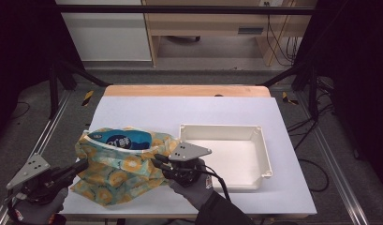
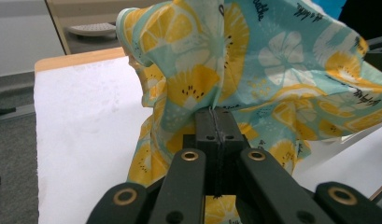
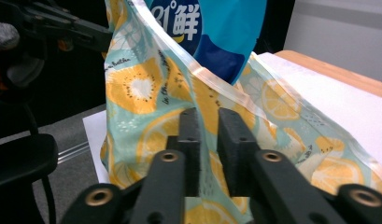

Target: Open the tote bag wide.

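A lemon-print fabric bag [image 1: 119, 171] lies on the left of the white table [image 1: 189, 110], its mouth facing the far side. A blue packet [image 1: 123, 138] with white lettering sticks out of the mouth. My left gripper [image 1: 81, 164] is at the bag's left edge. In the left gripper view it [image 2: 215, 112] is shut on a fold of the bag [image 2: 282, 60]. My right gripper [image 1: 155, 161] is at the bag's right side. In the right gripper view it [image 3: 208, 114] has its jaws a little apart, with bag fabric [image 3: 142, 88] in the gap and the blue packet [image 3: 221, 28] above.
An empty white tray [image 1: 265, 154] sits to the right of the bag, close to my right hand. A wooden strip [image 1: 184, 90] runs along the table's far edge. Dark frame posts stand at both sides, and there is floor beyond the table.
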A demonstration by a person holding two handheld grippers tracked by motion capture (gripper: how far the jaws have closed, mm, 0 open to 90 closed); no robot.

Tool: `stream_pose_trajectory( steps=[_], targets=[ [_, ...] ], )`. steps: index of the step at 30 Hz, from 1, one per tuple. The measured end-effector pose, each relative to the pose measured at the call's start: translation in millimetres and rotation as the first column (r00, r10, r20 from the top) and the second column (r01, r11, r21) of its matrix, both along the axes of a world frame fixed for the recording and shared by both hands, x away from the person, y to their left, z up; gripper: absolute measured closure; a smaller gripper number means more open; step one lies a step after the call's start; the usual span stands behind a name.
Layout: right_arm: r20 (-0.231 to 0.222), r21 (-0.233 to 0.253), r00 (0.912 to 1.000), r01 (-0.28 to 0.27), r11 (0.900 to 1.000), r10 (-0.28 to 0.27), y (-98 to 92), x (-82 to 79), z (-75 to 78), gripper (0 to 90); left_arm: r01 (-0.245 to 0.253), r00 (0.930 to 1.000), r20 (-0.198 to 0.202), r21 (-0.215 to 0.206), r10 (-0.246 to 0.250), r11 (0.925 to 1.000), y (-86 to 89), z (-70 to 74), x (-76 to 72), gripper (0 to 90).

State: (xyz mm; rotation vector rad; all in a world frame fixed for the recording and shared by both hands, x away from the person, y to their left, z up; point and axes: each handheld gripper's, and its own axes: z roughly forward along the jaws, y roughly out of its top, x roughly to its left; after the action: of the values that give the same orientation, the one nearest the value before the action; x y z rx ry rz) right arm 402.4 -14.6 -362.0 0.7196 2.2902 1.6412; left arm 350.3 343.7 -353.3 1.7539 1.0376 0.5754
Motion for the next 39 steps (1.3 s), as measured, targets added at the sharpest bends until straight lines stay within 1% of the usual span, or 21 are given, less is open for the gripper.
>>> stream_pose_trajectory(
  steps=[3, 6, 10, 13, 17, 19, 20, 22, 23, 25, 26, 27, 28, 29, 31, 33, 36, 39],
  targets=[
    [0.000, 0.007, 1.0000, 0.002, 1.000, -0.002, -1.8, 0.5, 1.9, 75.1, 0.000, 0.9999, -0.012, -0.004, 0.000, 1.0000, 0.4, -3.5, 2.1, 89.9],
    [-0.005, -0.005, 1.0000, 0.003, 1.000, -0.003, -1.6, 0.8, 1.5, 75.9, 0.002, 0.9997, -0.025, 0.001, -0.002, 1.0000, 0.0, -6.8, 4.2, 89.9],
    [-0.017, -0.026, 0.9998, 0.007, 1.000, -0.007, -0.3, 2.3, -1.7, 80.2, 0.004, 0.9993, -0.037, 0.007, -0.004, 1.0000, -0.9, -10.6, 6.5, 89.8],
    [-0.023, -0.037, 0.9997, 0.004, 0.999, -0.005, -0.8, 2.6, -2.4, 88.9, 0.001, 0.9990, -0.044, 0.007, 0.000, 1.0000, -0.5, -13.8, 8.3, 89.8],
    [-0.019, -0.040, 0.9998, -0.006, 0.999, 0.005, 0.1, 1.7, -2.3, 90.0, 0.000, 0.9991, -0.042, 0.007, 0.000, 1.0000, 0.2, -15.1, 8.9, 89.8],
    [-0.018, -0.035, 0.9998, -0.009, 0.999, 0.009, 0.2, 0.9, -2.0, 90.0, -0.005, 0.9994, -0.033, 0.003, 0.006, 1.0000, 0.6, -14.6, 8.4, 89.6],
    [-0.016, -0.035, 0.9998, -0.011, 0.999, 0.010, 0.3, 0.6, -1.7, 90.0, -0.009, 0.9995, -0.029, -0.003, 0.009, 1.0000, 1.2, -13.9, 8.1, 88.1],
    [-0.012, -0.029, 0.9998, -0.014, 0.999, 0.013, 0.4, 0.2, -1.0, 90.0, -0.023, 0.9995, -0.023, -0.014, 0.022, 0.9997, 2.8, -11.1, 7.2, 82.2],
    [-0.013, -0.029, 0.9998, -0.015, 0.999, 0.014, 0.5, 0.1, -0.7, 90.0, -0.034, 0.9994, -0.013, -0.019, 0.033, 0.9992, 3.8, -8.8, 6.1, 78.7],
    [-0.011, -0.027, 0.9998, -0.015, 1.000, 0.014, 0.9, 0.5, -0.9, 90.0, -0.054, 0.9984, 0.016, -0.044, 0.055, 0.9976, 7.4, -2.1, 2.6, 71.1],
    [-0.015, -0.030, 0.9998, -0.015, 0.999, 0.014, 1.3, 0.9, -1.2, 90.0, -0.061, 0.9975, 0.032, -0.050, 0.063, 0.9969, 9.5, 2.3, 0.9, 67.3],
    [-0.014, -0.031, 0.9998, -0.013, 0.999, 0.013, 1.9, 1.3, -1.9, 90.0, -0.075, 0.9956, 0.051, -0.059, 0.078, 0.9954, 11.5, 7.0, -0.8, 63.5],
    [-0.016, -0.030, 0.9998, -0.015, 0.999, 0.014, 2.4, 1.7, -2.5, 90.0, -0.080, 0.9941, 0.067, -0.074, 0.085, 0.9940, 13.7, 11.7, -1.9, 60.3],
    [-0.020, -0.034, 0.9997, -0.014, 0.999, 0.014, 3.1, 2.0, -3.0, 90.0, -0.080, 0.9932, 0.078, -0.082, 0.086, 0.9934, 15.2, 16.0, -2.1, 57.5],
    [-0.019, -0.035, 0.9997, -0.016, 0.999, 0.015, 4.2, 2.2, -4.0, 90.0, -0.078, 0.9917, 0.096, -0.082, 0.085, 0.9936, 15.7, 22.0, -0.7, 53.6],
    [-0.017, -0.036, 0.9997, -0.017, 0.999, 0.016, 5.0, 1.7, -4.2, 90.0, -0.066, 0.9928, 0.095, -0.069, 0.073, 0.9954, 12.1, 24.7, 3.2, 50.8],
    [-0.010, -0.031, 0.9998, -0.017, 0.999, 0.017, 4.6, 0.8, -2.3, 90.0, -0.069, 0.9932, 0.091, -0.037, 0.072, 0.9969, 4.5, 24.3, 9.4, 51.3],
    [-0.004, -0.024, 0.9999, -0.015, 1.000, 0.015, 3.2, 0.4, -0.4, 90.0, -0.076, 0.9941, 0.077, -0.011, 0.077, 0.9970, 1.4, 22.1, 12.5, 65.4]
  ],
)
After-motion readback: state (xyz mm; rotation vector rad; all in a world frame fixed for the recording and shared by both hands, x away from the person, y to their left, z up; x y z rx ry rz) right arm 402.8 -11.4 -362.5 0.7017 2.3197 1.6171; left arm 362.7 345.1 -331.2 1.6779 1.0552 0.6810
